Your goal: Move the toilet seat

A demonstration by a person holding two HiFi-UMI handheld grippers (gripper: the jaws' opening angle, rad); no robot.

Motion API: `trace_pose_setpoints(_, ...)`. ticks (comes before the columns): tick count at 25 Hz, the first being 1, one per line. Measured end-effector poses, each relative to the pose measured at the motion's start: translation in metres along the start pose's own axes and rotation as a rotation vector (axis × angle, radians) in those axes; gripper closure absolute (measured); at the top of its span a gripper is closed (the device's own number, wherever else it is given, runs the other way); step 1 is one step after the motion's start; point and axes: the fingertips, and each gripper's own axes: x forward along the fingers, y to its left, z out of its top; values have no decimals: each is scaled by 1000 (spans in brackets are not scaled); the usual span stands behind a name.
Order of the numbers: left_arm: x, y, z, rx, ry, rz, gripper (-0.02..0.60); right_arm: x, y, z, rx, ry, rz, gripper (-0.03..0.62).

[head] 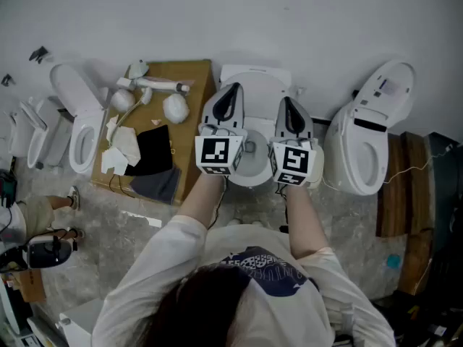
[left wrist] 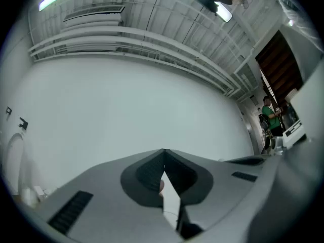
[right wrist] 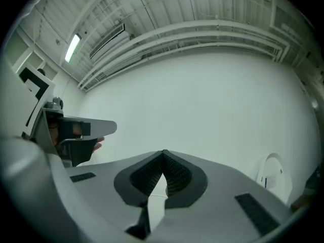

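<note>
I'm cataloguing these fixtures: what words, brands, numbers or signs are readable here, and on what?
Nothing legible.
Label on the right-hand toilet: too small to read.
Shirt print on the person: blurred.
Cubes on the left gripper and right gripper: square markers only, no letters.

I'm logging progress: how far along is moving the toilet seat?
Nothing looks done yet. In hand: the left gripper and right gripper, both shut and empty, are held over the middle toilet, aimed at the wall. Left: the whole move.
</note>
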Motion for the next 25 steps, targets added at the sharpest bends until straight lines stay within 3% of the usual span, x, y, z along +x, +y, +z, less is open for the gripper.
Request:
trace_pose_setpoints(11, -3, 0, 1, 3, -1, 2, 583, -3, 2, -4, -5, 6, 8, 588)
trace_pose_setpoints(20, -20, 5, -6, -30, 48, -7, 581, -18, -17, 0, 72, -25, 21, 583)
trace_pose_setpoints(23, -25, 6, -9, -34, 80, -20, 573, -23, -33, -2, 121, -7, 33, 531)
trace_pose_setpoints(25, -26, 9, -14, -49, 109, -26, 535, -25, -47, -7, 168, 9, 51, 408)
